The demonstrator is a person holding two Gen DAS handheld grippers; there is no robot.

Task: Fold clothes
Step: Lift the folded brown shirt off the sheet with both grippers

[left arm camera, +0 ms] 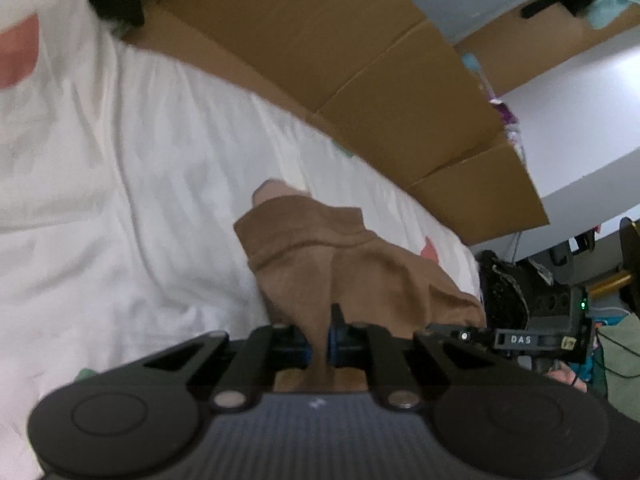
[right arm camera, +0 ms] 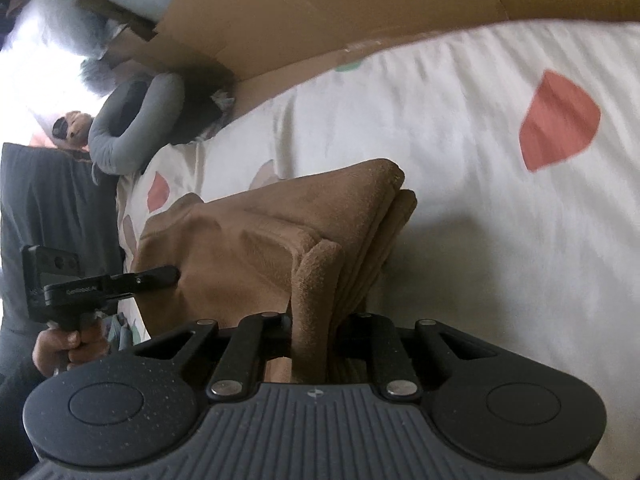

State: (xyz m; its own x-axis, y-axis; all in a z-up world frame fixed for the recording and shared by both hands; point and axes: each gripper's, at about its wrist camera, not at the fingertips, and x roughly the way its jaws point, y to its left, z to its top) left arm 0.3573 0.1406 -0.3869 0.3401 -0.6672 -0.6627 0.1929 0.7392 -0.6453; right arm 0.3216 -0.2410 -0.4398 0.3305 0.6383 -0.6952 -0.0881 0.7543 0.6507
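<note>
A brown garment (left arm camera: 320,256) lies partly folded on the white bed sheet (left arm camera: 120,200), one edge lifted. In the left wrist view my left gripper (left arm camera: 319,348) is shut on a pinch of the brown cloth. My right gripper (left arm camera: 434,328) comes in from the right at the same edge. In the right wrist view the brown garment (right arm camera: 260,232) shows stacked folded layers on its right side. My right gripper (right arm camera: 310,336) is shut on a raised ridge of it. My left gripper (right arm camera: 172,274), held by a hand (right arm camera: 60,348), meets the cloth at the left.
The sheet (right arm camera: 460,160) has red and green shapes printed on it. Cardboard boxes (left arm camera: 380,80) run along the bed's far side. A grey neck pillow (right arm camera: 132,128) lies at the bed's far left corner. Dark clutter (left arm camera: 520,280) stands past the bed's right end.
</note>
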